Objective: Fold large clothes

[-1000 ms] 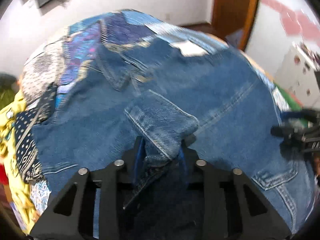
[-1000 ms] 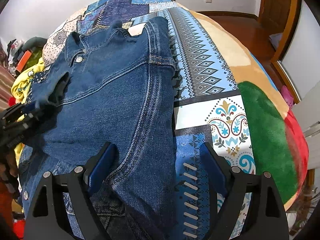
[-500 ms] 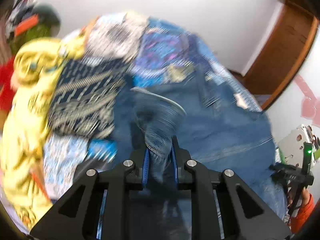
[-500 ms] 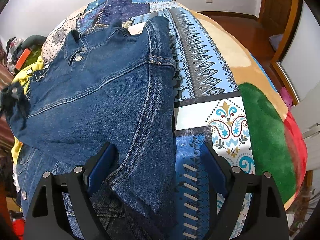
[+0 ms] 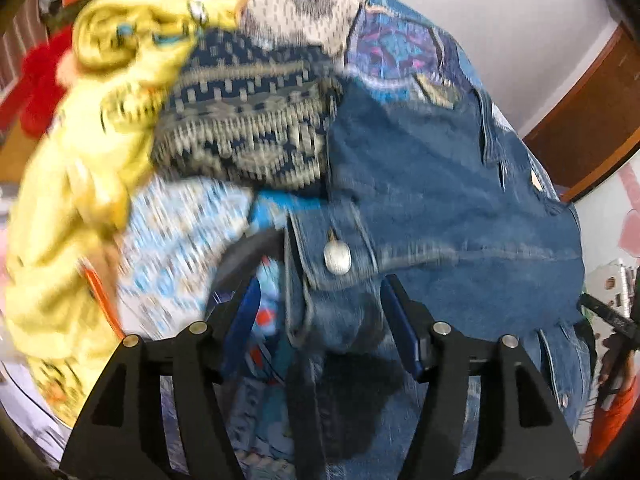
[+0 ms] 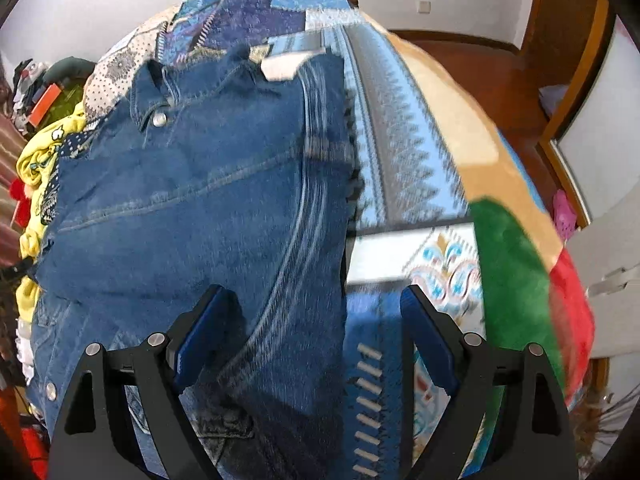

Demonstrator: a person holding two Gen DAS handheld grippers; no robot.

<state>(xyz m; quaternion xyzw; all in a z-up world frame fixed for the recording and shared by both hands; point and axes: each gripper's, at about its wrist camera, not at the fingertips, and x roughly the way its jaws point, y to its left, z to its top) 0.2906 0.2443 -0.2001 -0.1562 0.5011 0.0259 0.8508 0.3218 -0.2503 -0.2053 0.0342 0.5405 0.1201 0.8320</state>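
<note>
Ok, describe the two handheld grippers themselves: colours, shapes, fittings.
The left gripper and the right gripper look the same: matte black angular frames with triangular cut-outs, round silver rivets at the pivots, and flat blue pads lining the inner faces of the fingers. No cables or markings show. At the left view's edge an orange sleeve shows.

Right of the denim jacket (image 6: 192,208) the patterned bedspread (image 6: 400,152) lies bare; on its left a yellow garment (image 5: 80,184) and knitted cloth (image 5: 248,120) crowd the edge (touching it).
</note>
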